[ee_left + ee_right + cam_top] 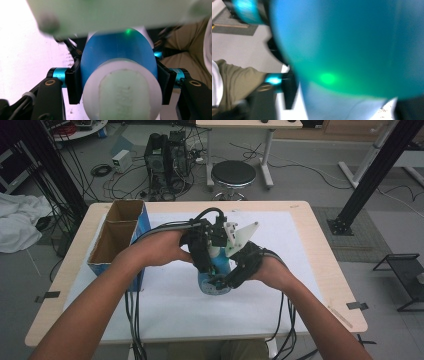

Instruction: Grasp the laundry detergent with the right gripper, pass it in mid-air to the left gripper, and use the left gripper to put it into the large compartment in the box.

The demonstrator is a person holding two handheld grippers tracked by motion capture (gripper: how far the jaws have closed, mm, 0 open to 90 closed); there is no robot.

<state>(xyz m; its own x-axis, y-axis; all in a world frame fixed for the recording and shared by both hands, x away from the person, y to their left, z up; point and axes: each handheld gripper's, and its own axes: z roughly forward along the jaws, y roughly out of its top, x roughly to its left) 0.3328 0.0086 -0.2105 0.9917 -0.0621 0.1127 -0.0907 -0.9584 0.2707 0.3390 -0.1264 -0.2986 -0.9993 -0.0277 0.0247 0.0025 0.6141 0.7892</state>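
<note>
A rounded blue bottle (215, 284) stands on the white sheet near the table's middle. In the left gripper view the blue bottle (117, 52) sits behind its white cap (125, 95). My left gripper (210, 262) comes in from the left, and in its own view my left gripper (118, 85) has both black pads (73, 85) pressed on the bottle's sides. My right gripper (223, 280) reaches the bottle's lower part from the right. In the blurred right gripper view the bottle (349, 37) is very close. There my right gripper (347, 100) has its jaws apart.
A cardboard box (117, 237) with blue sides and two open compartments stands at the table's left. The white sheet (165, 300) covers most of the wooden table (325, 270). Cables (132, 320) trail off the front edge. A stool (233, 174) and computer cases (167, 155) stand beyond.
</note>
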